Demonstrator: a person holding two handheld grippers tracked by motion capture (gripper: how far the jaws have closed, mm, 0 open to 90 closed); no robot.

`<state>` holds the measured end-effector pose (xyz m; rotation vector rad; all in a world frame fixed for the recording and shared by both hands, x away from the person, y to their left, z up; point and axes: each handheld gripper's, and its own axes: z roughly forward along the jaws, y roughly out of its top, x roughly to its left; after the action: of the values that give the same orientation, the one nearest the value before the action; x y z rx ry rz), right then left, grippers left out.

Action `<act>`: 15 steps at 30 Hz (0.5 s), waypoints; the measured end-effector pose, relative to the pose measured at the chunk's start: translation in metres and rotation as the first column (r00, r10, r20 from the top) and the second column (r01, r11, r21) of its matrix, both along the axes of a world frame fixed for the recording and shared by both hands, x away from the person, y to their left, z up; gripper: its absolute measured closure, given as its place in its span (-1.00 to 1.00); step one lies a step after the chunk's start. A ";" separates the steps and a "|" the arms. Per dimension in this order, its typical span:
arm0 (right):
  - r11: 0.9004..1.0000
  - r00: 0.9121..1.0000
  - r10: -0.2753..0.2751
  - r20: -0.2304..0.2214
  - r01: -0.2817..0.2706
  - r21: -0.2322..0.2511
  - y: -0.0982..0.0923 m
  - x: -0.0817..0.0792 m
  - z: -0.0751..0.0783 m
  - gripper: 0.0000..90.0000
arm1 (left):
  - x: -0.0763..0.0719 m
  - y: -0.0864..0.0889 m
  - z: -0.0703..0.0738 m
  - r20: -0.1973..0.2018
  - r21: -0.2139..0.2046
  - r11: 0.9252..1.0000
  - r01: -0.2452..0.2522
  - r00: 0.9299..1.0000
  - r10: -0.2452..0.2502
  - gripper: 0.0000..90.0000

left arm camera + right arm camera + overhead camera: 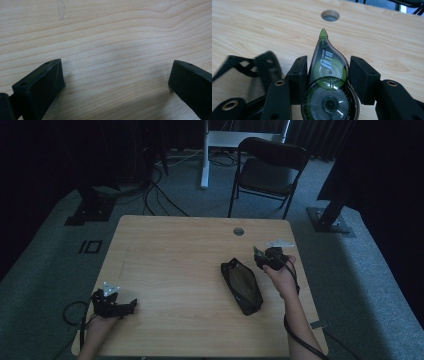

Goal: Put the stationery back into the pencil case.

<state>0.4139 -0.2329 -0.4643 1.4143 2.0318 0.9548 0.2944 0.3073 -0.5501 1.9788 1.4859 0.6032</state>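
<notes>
Now gripping a correction-tape dispenser (328,82) in the right gripper (328,75), jaws roughly half closed, pads pressing on both flat sides of the clear shell. Pointing the green tip away from the jaws, toward the round hole (330,15) in the table (262,25) ahead. Holding the load above the wood rather than resting it there, judging by the high view, where the right gripper (269,258) is sitting just past the far end of the black pouch (242,286), with the pouch lying open-mouthed just beside the hand and nearer the person.

Resting the left gripper (116,82) low over bare wood, jaws spread wide, gripping nothing; in the high view, lying well apart from the pouch at the near left corner as the left gripper (112,302).

Risking a slip: clamping a smooth, rounded plastic shell near its widest part, so probably twisting or sliding out under a quick swing or a tilt. Risking also a snag on the pouch mouth, if heading that way, since nothing is bracing the soft fabric and the pouch could be shoved along the table. Squeezing harder could crack the thin shell.
</notes>
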 end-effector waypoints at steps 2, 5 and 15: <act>1.000 1.000 0.004 0.018 -0.004 0.007 0.002 -0.006 0.005 0.10 | 0.000 0.000 0.000 0.000 0.000 1.000 0.000 1.000 0.000 -1.00; 1.000 0.999 0.014 0.031 -0.015 0.018 0.005 -0.016 0.011 0.09 | 0.000 0.000 0.000 0.000 0.000 1.000 0.000 1.000 0.000 -1.00; 0.998 0.999 0.047 0.026 -0.048 0.034 0.020 -0.040 0.019 0.10 | 0.000 0.000 0.000 0.000 0.000 1.000 0.000 1.000 0.000 -1.00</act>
<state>0.3744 -0.2125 -0.4452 1.3703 2.0483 1.0273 0.2944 0.3073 -0.5501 1.9792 1.4857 0.6033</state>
